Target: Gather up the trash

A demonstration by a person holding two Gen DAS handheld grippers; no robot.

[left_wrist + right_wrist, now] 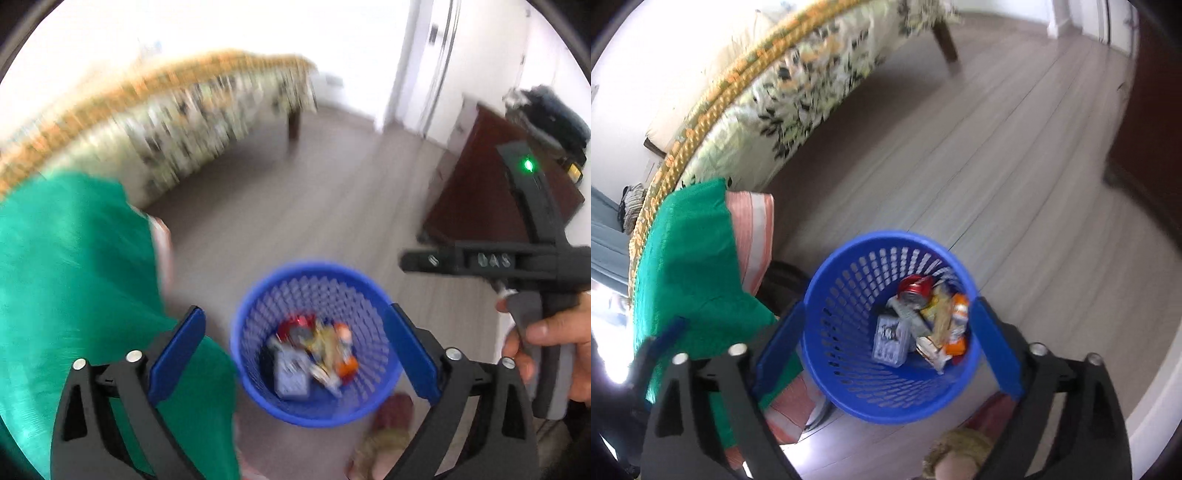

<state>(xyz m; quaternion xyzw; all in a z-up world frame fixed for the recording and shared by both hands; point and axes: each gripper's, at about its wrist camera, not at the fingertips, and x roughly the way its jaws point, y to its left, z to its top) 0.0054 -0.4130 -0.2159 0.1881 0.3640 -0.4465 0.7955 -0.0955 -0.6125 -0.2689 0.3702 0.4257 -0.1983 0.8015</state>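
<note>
A blue perforated wastebasket [890,328] is stood on the grey plank floor [1015,184], in the lower centre of both wrist views, apparently placed there so that rubbish can be dropped straight in from above. Inside it a red drink can [916,290], a small grey-white carton [891,341], yellow wrappers [940,314] and an orange packet [958,317] are seen piled toward the right side of the bottom. Both grippers are aimed down over the rim, which suits a release into the basket.

The right gripper [886,350] is seen with its blue pads [995,347] spread wide on either side of the basket's image; nothing is held between them and no contact with the basket can be made out. The left gripper [295,354] is likewise wide apart and empty, its pads [177,354] framing the basket without visibly touching it.

At the left of both views a green cloth [690,266] is draped over a striped cushion [753,229], beside a floral bedspread [798,92]. In the left wrist view the right tool is seen at the right edge, gripped by a hand [554,347]. The picture is blurred, so finer details cannot be told.
</note>
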